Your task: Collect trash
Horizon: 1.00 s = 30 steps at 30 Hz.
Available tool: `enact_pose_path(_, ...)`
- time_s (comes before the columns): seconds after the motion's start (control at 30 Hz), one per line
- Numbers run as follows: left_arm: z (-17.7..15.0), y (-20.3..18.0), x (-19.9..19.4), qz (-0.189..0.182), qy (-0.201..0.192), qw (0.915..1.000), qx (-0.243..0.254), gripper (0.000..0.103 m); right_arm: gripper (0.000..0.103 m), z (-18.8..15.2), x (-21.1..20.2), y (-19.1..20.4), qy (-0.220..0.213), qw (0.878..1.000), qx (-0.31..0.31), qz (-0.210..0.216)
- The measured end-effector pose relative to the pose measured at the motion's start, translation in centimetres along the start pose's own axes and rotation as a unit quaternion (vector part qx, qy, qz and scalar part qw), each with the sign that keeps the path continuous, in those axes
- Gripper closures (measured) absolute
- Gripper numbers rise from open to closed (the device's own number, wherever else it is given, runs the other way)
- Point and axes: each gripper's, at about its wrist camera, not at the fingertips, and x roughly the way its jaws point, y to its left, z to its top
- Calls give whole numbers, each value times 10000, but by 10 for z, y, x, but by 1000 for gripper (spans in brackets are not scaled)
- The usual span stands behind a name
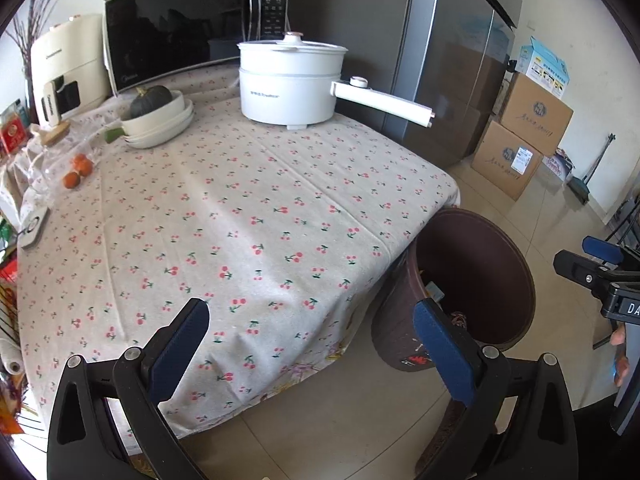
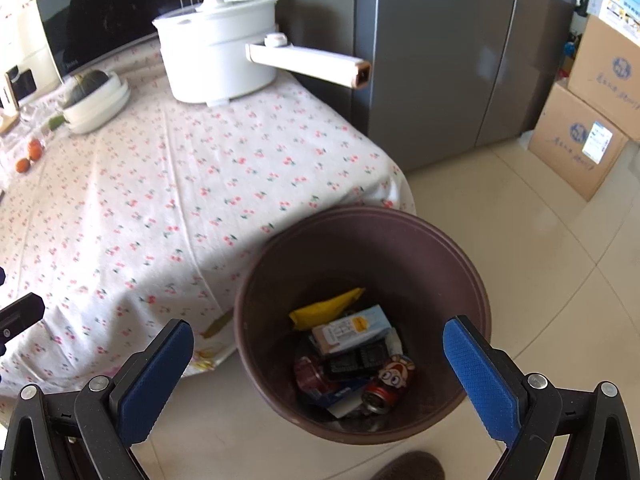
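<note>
A dark brown trash bin (image 2: 420, 248) stands on the floor beside the table corner; it also shows in the left wrist view (image 1: 496, 248). Inside lie a yellow wrapper (image 2: 326, 306), a small carton (image 2: 352, 330), a crushed can (image 2: 380, 398) and other packets. My right gripper (image 2: 318, 354) is open and empty, held above the bin's near side. My left gripper (image 1: 312, 338) is open and empty, over the table's near edge, left of the bin. The right gripper's tip (image 1: 600, 264) shows at the right edge of the left wrist view.
The table has a cherry-print cloth (image 1: 240, 216). On it stand a white electric pot (image 1: 292, 84) with a long handle, stacked bowls holding a squash (image 1: 158, 116), small oranges (image 1: 78, 170), a microwave (image 1: 180, 36). A grey fridge (image 2: 440, 60) and cardboard boxes (image 2: 580, 132) stand behind.
</note>
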Motion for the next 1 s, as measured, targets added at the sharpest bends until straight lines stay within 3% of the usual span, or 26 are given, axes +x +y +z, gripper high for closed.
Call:
enact_pose_path(0.2, -6, 19, -23, 248, -184, 9994, -183, 0, 1, -6, -27, 27, -646, 9975, -213, -198)
enact_pose_path(0.33, -12, 22, -38, 411, -335, 9982, -282, 0, 1, -11, -36, 40, -820, 9959, -303, -218)
enact_pose_path(0.67, -20, 19, -60, 556, -681, 9957, -294, 0, 1, -15, -46, 59, -1145, 9922, -400, -279)
enact_pose_path(1.0, -22, 14, -67, 701, -869, 9934, -255, 0, 1, -15, -43, 57, -1118, 9930, -267, -273)
